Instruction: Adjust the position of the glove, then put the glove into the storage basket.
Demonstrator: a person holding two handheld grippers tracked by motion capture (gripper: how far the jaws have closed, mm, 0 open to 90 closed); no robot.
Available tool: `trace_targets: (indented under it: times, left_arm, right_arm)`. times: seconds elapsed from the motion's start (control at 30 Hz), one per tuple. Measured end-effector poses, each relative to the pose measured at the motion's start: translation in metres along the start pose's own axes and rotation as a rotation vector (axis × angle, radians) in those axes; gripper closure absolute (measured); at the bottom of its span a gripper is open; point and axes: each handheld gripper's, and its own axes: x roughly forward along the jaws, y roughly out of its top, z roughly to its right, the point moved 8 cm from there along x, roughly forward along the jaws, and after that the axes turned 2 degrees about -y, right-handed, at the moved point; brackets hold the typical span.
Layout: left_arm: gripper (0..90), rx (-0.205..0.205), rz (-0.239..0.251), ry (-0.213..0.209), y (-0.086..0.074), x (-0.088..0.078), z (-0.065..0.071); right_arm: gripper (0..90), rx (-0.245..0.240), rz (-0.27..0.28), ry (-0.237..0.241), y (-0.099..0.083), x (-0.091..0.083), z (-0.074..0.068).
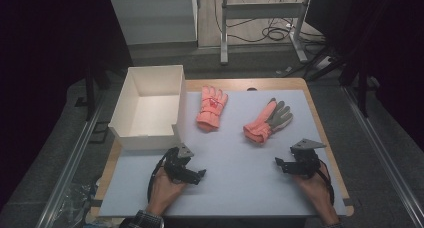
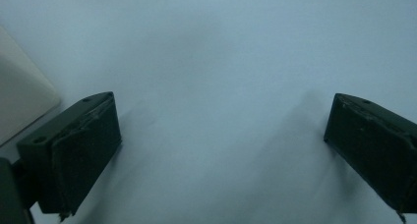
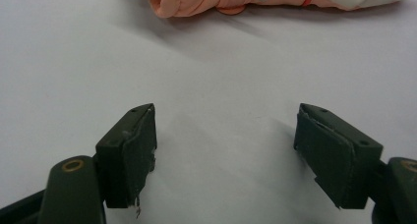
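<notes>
Your left tool (image 1: 192, 174) sits low over the pale grey worktop (image 1: 240, 178) just in front of the open white cardboard box (image 1: 150, 108), its jaws spread wide with nothing between them. Your right tool (image 1: 285, 164) rests at the near right, equally wide open and empty. One salmon-pink glove (image 1: 211, 108) lies flat just right of the box, and the second pink glove with the grey palm (image 1: 267, 120) lies slanted farther right, its cuff (image 3: 196, 0) just ahead of your right tool.
</notes>
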Motion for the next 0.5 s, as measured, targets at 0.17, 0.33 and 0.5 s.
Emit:
trace_targets:
  times: [0.17, 0.33, 0.5]
  left_arm:
    - [0.3, -0.001, 0.002, -0.001, -0.0001, 0.0, 0.0]
    - [0.3, 0.0, 0.001, -0.001, -0.0002, 0.0, -0.0001]
    - [0.3, 0.004, -0.002, -0.001, -0.0005, -0.0003, -0.0004]
  right_arm:
    - [24.2, -0.002, -0.001, 0.0, 0.0001, 0.0, -0.0001]
    - [23.9, -0.002, -0.002, -0.001, 0.0002, -0.0001, -0.0001]
    - [23.5, 0.0, -0.004, -0.003, 0.0005, -0.0003, 0.0001]
